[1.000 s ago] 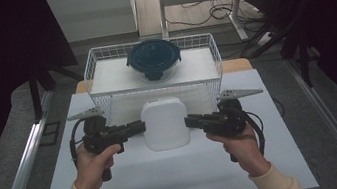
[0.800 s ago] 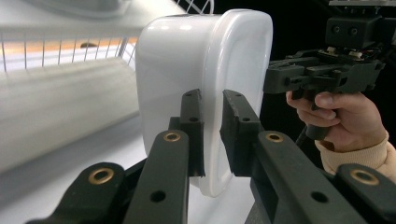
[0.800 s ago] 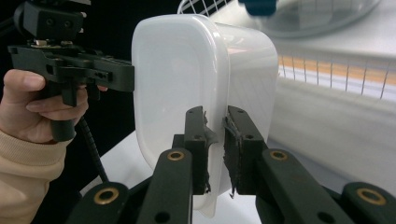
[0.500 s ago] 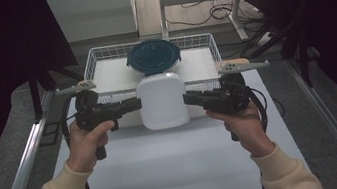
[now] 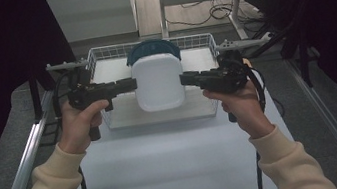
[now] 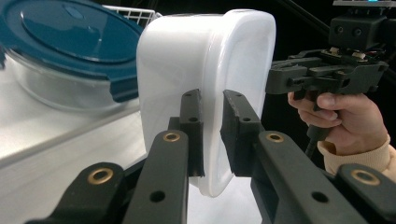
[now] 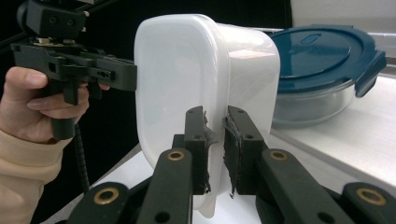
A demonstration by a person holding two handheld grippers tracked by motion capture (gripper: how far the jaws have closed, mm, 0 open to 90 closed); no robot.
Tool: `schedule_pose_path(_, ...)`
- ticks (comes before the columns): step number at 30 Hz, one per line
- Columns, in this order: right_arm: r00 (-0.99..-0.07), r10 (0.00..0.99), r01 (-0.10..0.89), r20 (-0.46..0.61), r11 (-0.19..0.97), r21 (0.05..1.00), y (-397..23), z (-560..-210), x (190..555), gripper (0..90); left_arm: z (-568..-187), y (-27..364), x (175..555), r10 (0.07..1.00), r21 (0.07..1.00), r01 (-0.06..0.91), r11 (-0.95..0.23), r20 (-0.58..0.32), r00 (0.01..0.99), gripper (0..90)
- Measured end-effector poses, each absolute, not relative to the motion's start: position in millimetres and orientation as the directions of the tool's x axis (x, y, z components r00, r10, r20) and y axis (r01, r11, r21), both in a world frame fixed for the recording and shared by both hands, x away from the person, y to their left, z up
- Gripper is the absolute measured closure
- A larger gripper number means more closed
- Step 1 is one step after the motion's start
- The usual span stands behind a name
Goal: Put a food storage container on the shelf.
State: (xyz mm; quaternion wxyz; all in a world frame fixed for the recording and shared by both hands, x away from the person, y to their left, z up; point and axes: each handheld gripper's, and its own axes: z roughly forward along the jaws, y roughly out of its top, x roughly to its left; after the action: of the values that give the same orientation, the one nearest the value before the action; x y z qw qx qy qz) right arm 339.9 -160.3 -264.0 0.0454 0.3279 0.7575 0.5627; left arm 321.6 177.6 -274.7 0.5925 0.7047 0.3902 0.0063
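White tub (image 5: pixel 158 82) held off the surface (image 5: pixel 176 159), in front of the wire basket (image 5: pixel 201 39), bottom toward the high camera. Pinched at opposite rims: left hand-held gripper (image 5: pixel 128 84) clenched on the left rim, right hand-held gripper (image 5: pixel 188 79) clenched on the right. Seen close in both gripper views, rim flange squeezed between pads (image 6: pixel 194 126) (image 7: pixel 196 140). Probably gripped from two sides to keep the light, wide shell level and stop twisting. Behind, resting in the basket: glass bowl (image 7: pixel 317 100) with blue lid (image 5: pixel 152 49), likely neighbour for the tub.
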Motion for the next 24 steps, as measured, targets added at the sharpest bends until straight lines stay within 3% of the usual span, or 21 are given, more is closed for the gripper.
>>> schedule_pose_path(15,-0.786,0.551,0.424,0.280,0.153,0.892,-152.3,-235.9,364.5,78.7,-243.3,182.9,342.5,0.580,0.854,0.520,0.007,-0.427,0.694,79.8)
schedule_pose_path(24,-0.783,0.549,0.438,0.292,0.153,0.886,-145.3,-216.7,386.7,78.7,-229.3,190.1,366.9,0.574,0.841,0.541,0.024,-0.455,0.681,79.7)
